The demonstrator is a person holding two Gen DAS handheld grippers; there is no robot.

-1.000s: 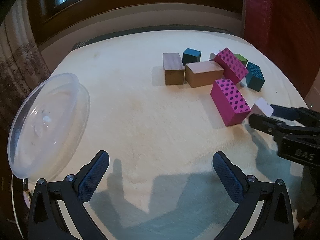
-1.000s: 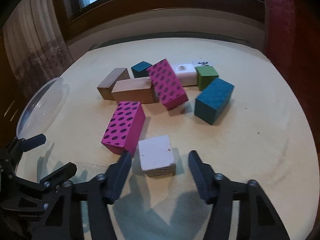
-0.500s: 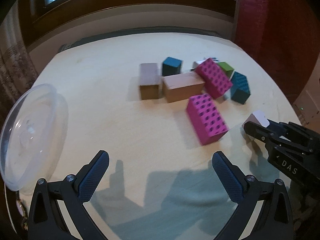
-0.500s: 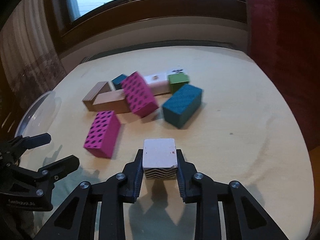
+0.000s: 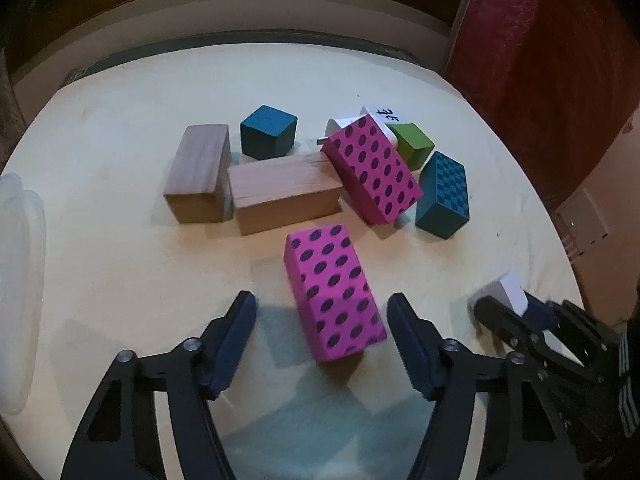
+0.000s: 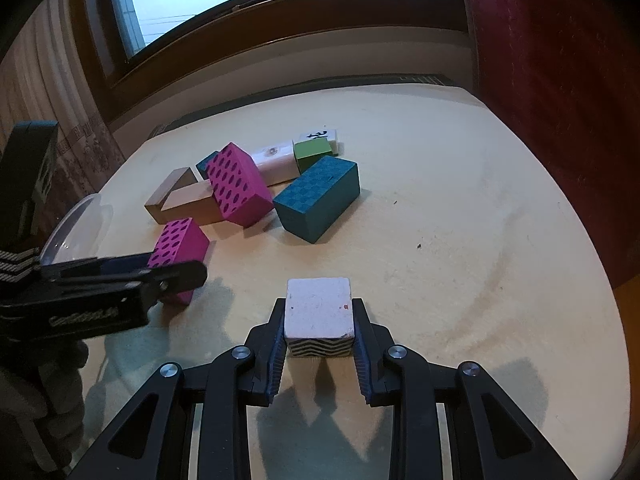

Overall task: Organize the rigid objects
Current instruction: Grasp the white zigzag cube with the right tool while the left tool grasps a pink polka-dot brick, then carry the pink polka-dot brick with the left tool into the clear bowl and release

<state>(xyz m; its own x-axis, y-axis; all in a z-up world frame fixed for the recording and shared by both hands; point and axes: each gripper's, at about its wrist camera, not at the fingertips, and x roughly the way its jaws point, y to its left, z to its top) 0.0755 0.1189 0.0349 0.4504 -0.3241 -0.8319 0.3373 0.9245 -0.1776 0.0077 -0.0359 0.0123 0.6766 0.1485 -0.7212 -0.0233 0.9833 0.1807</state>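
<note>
My right gripper (image 6: pixel 319 322) is shut on a white cube with a zigzag side (image 6: pixel 319 320), lifted off the cream cloth; the same cube (image 5: pixel 506 292) shows at the far right of the left wrist view. My left gripper (image 5: pixel 322 314) is open, its fingers on either side of the near pink dotted block (image 5: pixel 334 296), not touching it. Behind lie a second pink dotted block (image 5: pixel 372 168) tilted on a pile, two wooden blocks (image 5: pixel 198 174) (image 5: pixel 284 194), a teal cube (image 5: pixel 268 132), a green cube (image 5: pixel 414 144) and a teal checkered block (image 5: pixel 442 194).
A clear plastic lid (image 5: pixel 18 280) rests at the table's left edge. White tiles (image 6: pixel 276 160) lie behind the pile. A red curtain (image 6: pixel 560 80) hangs on the right, a window sill (image 6: pixel 280 20) runs along the back.
My right gripper shut on the white cube and lifted it. My left gripper moved forward and right until the near pink block came between its open fingers.
</note>
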